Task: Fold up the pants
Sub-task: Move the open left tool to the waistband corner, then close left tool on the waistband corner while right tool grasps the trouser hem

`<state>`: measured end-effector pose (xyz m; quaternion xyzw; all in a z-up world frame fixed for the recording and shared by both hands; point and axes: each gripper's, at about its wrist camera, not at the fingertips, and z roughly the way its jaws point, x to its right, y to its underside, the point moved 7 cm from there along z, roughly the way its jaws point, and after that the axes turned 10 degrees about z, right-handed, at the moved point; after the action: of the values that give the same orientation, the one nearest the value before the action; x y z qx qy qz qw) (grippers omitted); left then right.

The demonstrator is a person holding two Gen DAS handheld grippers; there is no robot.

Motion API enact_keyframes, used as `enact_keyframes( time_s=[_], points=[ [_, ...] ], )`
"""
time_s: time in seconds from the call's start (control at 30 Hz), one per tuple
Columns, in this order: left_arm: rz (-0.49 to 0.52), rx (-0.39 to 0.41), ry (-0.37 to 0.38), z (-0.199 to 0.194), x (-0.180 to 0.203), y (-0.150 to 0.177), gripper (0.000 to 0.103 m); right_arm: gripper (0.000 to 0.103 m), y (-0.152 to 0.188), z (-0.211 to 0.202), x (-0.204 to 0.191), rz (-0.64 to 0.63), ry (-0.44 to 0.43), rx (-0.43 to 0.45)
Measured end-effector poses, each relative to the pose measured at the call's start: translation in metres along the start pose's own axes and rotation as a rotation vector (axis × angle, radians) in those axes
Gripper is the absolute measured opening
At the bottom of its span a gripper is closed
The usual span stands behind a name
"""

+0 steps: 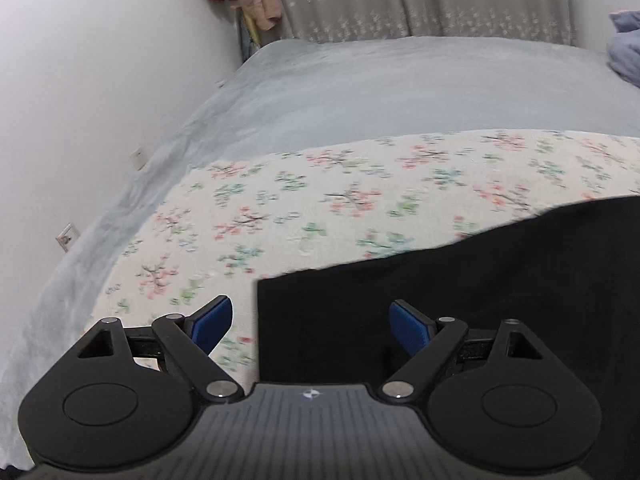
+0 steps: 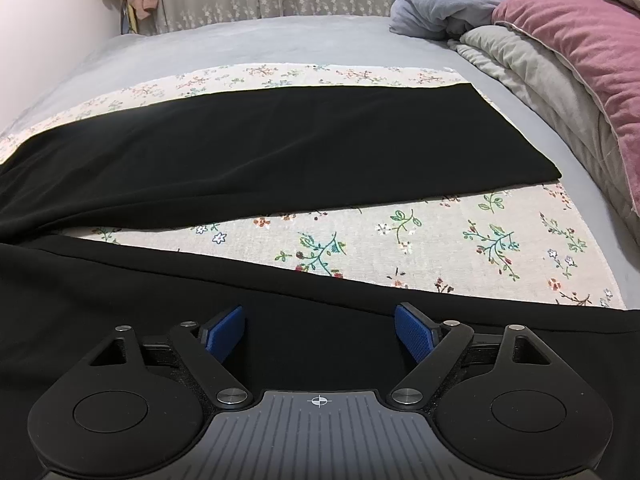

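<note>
Black pants (image 2: 280, 140) spread flat on floral cloth (image 2: 440, 236) over grey bed (image 2: 280, 36), legs running lengthwise left to right, far leg's hem at right. Right gripper (image 2: 319, 334) low over near leg, jaws spread, empty. Left gripper (image 1: 311, 326) above pants' edge, jaws spread, pinching nothing.

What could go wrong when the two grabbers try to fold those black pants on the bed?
1. The black fabric pants lie spread in a V, legs apart with a ripple near the crotch, so creases might get folded in.
2. The left gripper straddles the waistband corner with open fingers; it might pinch the floral cotton sheet too.
3. The open right gripper hovers over the near leg and could grab only one layer.
</note>
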<state>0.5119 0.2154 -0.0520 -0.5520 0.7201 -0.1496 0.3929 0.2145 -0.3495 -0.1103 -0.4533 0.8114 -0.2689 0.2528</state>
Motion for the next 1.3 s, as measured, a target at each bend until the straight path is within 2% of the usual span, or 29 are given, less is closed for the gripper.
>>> enact_keyframes(
  time_s=[0.07,0.17,0.27,0.33,0.4,0.43,0.47,0.57,0.6,0.77,0.87,0.9,1.0,1.03,1.1,1.17,1.23,1.3],
  points=[
    [-0.079,-0.039,-0.001,0.013,-0.018,0.003,0.098,0.085,-0.001,0.000,0.002,0.010,-0.012,-0.003],
    [-0.176,-0.070,0.041,0.029,-0.030,0.010,0.098,0.085,-0.003,0.001,0.007,0.052,-0.035,-0.008],
    [-0.169,-0.071,0.063,0.044,-0.024,0.012,0.098,0.085,-0.005,0.002,0.009,0.067,-0.043,-0.008],
    [-0.174,-0.088,0.052,0.052,-0.019,0.013,0.094,0.085,-0.006,0.003,0.009,0.065,-0.044,-0.004],
    [-0.193,-0.078,0.076,0.056,-0.016,0.011,0.077,0.085,-0.009,0.004,0.010,0.074,-0.049,0.003],
    [-0.205,-0.055,0.098,0.055,-0.013,0.009,0.058,0.085,-0.011,0.004,0.013,0.088,-0.056,0.005],
    [-0.206,-0.044,0.110,0.054,-0.010,0.007,0.045,0.085,-0.016,0.004,0.016,0.108,-0.067,0.009],
    [-0.191,-0.035,0.113,0.050,-0.001,0.005,0.024,0.083,-0.047,0.004,0.040,0.203,-0.091,0.056],
    [-0.193,-0.027,0.108,0.046,0.000,0.004,0.022,0.083,-0.059,0.007,0.049,0.237,-0.092,0.072],
    [-0.178,0.035,0.092,0.026,-0.007,-0.002,0.021,0.080,-0.135,0.040,0.112,0.575,-0.164,0.102],
    [-0.177,0.038,0.085,0.025,-0.008,-0.009,0.021,0.076,-0.190,0.066,0.143,0.639,-0.114,0.164],
    [-0.172,0.032,0.077,0.025,-0.007,-0.010,0.021,0.072,-0.205,0.077,0.151,0.660,-0.108,0.166],
    [-0.150,-0.001,0.055,0.031,-0.002,-0.009,0.021,0.049,-0.243,0.117,0.157,0.731,-0.136,0.108],
    [-0.143,-0.003,0.051,0.032,-0.001,-0.009,0.021,0.045,-0.253,0.130,0.155,0.725,-0.119,0.085],
    [-0.137,0.005,0.045,0.029,-0.001,-0.008,0.021,0.046,-0.269,0.152,0.152,0.697,-0.017,0.041],
    [-0.147,0.006,0.051,0.029,-0.003,-0.006,0.021,0.051,-0.278,0.168,0.154,0.673,0.076,0.026],
    [-0.158,0.001,0.048,0.031,-0.002,-0.003,0.021,0.053,-0.281,0.190,0.154,0.621,0.191,-0.034],
    [-0.142,0.007,0.032,0.031,0.001,-0.002,0.020,0.058,-0.279,0.205,0.147,0.550,0.230,-0.045]
  ],
)
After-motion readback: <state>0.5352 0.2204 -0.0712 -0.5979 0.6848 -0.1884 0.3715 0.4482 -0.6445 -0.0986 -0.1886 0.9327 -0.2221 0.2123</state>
